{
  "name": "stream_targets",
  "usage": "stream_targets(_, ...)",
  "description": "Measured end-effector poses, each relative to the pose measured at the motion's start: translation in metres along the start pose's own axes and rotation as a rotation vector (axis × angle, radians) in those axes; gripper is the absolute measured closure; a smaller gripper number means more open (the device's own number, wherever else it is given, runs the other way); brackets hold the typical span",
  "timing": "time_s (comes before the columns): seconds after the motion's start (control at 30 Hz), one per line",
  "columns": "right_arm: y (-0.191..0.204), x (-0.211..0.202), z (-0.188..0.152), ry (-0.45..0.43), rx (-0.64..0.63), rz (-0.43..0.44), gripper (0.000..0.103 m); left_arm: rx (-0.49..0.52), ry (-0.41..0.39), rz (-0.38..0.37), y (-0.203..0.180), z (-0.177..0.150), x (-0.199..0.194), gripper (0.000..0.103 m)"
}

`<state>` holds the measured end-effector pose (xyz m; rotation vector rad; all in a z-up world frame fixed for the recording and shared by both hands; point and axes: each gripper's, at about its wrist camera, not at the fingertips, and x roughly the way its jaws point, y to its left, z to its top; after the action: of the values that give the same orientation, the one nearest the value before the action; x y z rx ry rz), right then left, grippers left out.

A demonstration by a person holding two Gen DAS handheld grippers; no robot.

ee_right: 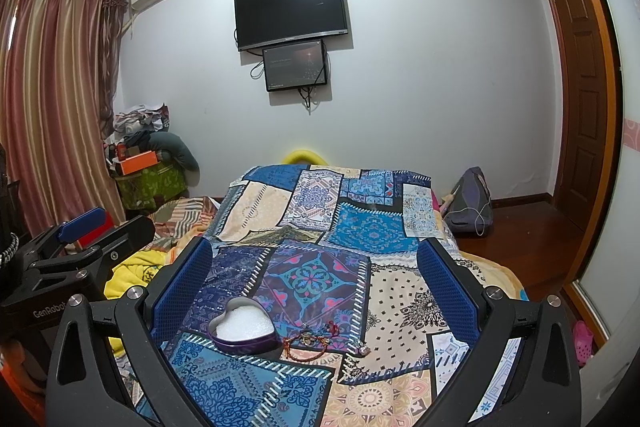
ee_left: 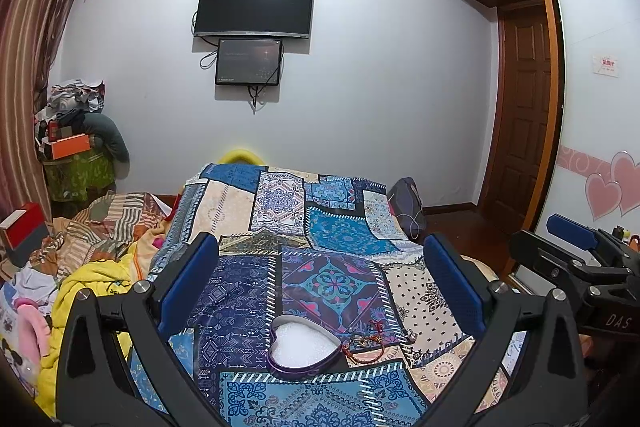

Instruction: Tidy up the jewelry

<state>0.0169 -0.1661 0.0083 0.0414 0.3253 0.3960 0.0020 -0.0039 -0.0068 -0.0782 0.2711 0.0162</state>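
A purple heart-shaped tin (ee_left: 303,348) with white foam inside lies open on the patterned patchwork cloth (ee_left: 332,231). Just right of it lie a red cord bracelet (ee_left: 366,351), a ring (ee_left: 357,338) and a small silver piece (ee_left: 411,336). My left gripper (ee_left: 320,269) is open and empty, held above the tin. My right gripper (ee_right: 316,269) is open and empty too; in its view the tin (ee_right: 243,329) sits low left, the bracelet (ee_right: 306,349) and the silver piece (ee_right: 363,350) to the right of it. Each gripper shows at the edge of the other's view.
The cloth covers a bed (ee_right: 500,273). A heap of yellow and striped bedding (ee_left: 96,267) lies to the left. A grey bag (ee_right: 468,205) sits on the wooden floor at right. A TV (ee_left: 254,7) hangs on the far wall; a wardrobe (ee_left: 592,87) stands at right.
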Motion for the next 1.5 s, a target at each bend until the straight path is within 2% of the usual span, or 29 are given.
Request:
stream_targets(0.33, -0.001, 0.002, 0.000, 0.007, 0.000, -0.001, 0.001, 0.000, 0.005, 0.003, 0.002, 0.002, 0.003, 0.000)
stream_targets(0.5, -0.005, 0.011, -0.003, 0.038, 0.001, -0.016, 0.001, 0.011, 0.031, 0.018, 0.005, -0.001, 0.013, 0.000)
stream_targets(0.87, -0.031, 0.051, -0.027, 0.185, 0.015, -0.083, 0.001, 0.043, 0.193, 0.026, 0.000, -0.031, 0.066, 0.000)
stream_targets(1.1, -0.055, 0.072, -0.052, 0.308, 0.021, -0.104, 0.002, 0.054, 0.337, -0.037, -0.007, -0.064, 0.102, 0.000)
stream_targets(1.17, -0.062, 0.077, -0.060, 0.334, 0.021, -0.107, 0.004, 0.069, 0.368, -0.058, -0.014, -0.073, 0.109, 0.006)
stream_targets(1.2, -0.066, 0.079, -0.065, 0.351, 0.021, -0.106, 0.006, 0.077, 0.380, -0.068, -0.017, -0.077, 0.112, 0.012)
stream_targets(1.33, -0.075, 0.088, -0.078, 0.417, 0.029, -0.072, 0.026, 0.079, 0.456, -0.129, -0.026, -0.090, 0.128, 0.028)
stream_targets(1.5, -0.080, 0.093, -0.092, 0.461, 0.025, -0.036, 0.035, 0.086, 0.543, -0.197, -0.037, -0.104, 0.146, 0.038)
